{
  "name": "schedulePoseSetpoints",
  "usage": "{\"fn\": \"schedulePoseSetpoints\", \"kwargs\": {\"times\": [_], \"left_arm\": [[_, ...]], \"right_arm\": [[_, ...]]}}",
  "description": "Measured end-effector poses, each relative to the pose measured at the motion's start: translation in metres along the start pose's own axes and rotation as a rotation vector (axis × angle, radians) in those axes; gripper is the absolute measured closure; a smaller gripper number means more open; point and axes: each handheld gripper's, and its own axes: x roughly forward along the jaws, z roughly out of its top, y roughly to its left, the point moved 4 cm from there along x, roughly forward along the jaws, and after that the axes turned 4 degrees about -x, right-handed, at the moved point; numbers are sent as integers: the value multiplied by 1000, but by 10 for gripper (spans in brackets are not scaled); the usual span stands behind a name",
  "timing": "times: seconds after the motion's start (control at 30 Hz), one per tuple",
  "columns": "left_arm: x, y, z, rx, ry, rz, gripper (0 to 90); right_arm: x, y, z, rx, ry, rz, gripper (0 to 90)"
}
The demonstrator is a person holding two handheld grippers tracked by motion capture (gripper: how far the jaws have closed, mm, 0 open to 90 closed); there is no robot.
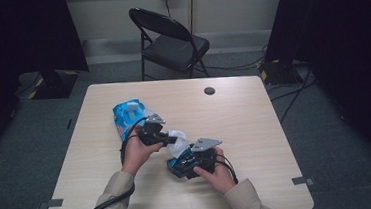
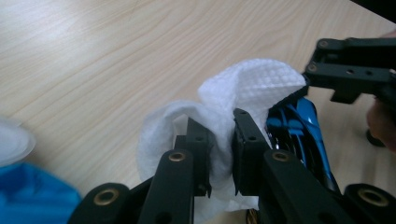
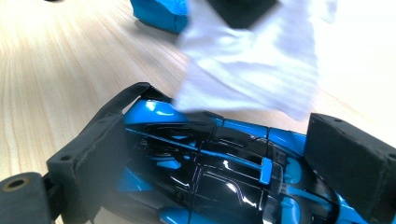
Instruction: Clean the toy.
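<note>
My left gripper [image 1: 168,140] [image 2: 219,126] is shut on a crumpled white wipe [image 1: 178,136] [image 2: 243,84], whose cloth bulges out between and above the jaws. The wipe [image 3: 252,60] hangs just above a glossy blue and black toy car [image 1: 178,166] [image 3: 210,172]. My right gripper [image 1: 186,165] [image 3: 229,149] is shut on the toy car, one foam pad on each of its sides, and keeps it low over the table [image 1: 245,125]. In the left gripper view the car [image 2: 299,126] lies just right of my jaws. Behind it is the right gripper's black frame [image 2: 355,70].
A blue wipe packet [image 1: 129,116] [image 2: 32,196] [image 3: 159,11] lies on the table left of the left hand. A round cable hole [image 1: 209,90] sits near the far edge. A black folding chair [image 1: 168,40] stands beyond the table, with cables on the floor to the right.
</note>
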Motion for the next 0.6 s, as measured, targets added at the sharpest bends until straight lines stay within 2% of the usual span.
{"fn": "schedulePoseSetpoints", "kwargs": {"times": [0.17, 0.23, 0.4, 0.5, 0.6], "left_arm": [[-18, -5, -11, -18, -18, -20, 794], [-21, -6, -17, -19, -7, -24, 794], [-19, -8, -38, -46, 17, -50, 793], [-12, -8, -49, -44, 44, -36, 792], [-9, -7, -50, -49, 38, -22, 792]], "right_arm": [[0, 0, 0, -1, 0, -1, 63], [0, 0, 0, -1, 0, -1, 62], [0, 0, 0, -2, 0, -1, 62], [0, 1, 0, -2, 1, 0, 63], [0, 1, 0, 1, 0, 1, 63]]}}
